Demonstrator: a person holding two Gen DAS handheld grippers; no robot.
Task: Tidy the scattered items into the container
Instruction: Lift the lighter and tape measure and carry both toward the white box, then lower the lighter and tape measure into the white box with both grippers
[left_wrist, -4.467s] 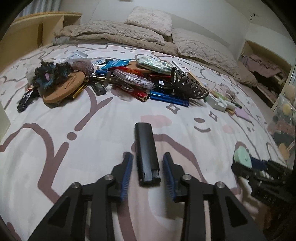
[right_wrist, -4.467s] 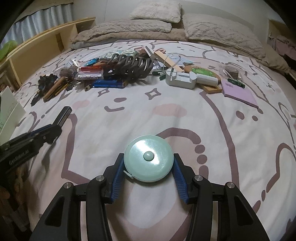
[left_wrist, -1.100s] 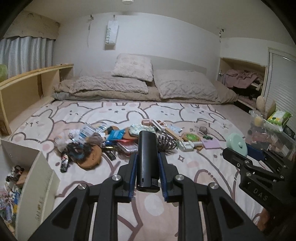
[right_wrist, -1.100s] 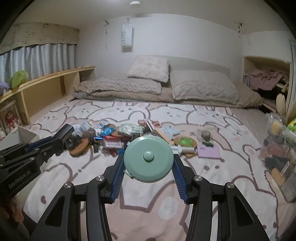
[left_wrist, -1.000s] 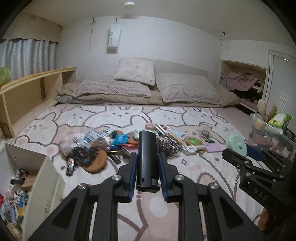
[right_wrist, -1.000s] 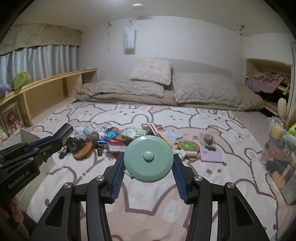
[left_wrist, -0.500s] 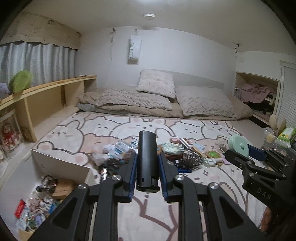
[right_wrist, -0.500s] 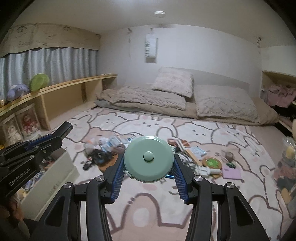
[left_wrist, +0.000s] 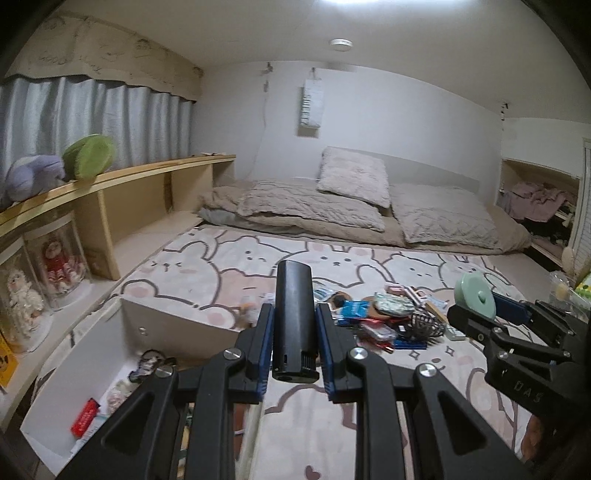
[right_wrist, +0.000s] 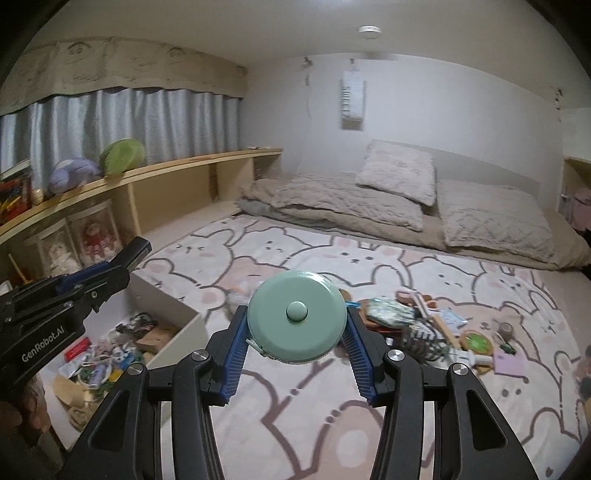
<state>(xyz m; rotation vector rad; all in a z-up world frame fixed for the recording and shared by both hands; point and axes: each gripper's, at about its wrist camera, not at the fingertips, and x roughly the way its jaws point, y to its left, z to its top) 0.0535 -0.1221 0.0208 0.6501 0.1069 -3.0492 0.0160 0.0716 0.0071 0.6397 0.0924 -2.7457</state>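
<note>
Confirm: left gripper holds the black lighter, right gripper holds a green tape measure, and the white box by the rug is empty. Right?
Not quite. The white box is not empty; the right wrist view shows it littered with small items. The rest stands: the left gripper is shut on the black lighter, and the right gripper is shut on the green tape measure.

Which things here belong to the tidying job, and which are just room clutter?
Job:
left hand-held gripper holding black lighter
right hand-held gripper holding green tape measure
white box
scattered pile on rug

Not job:
pillows
plush toys
dolls on shelf
</note>
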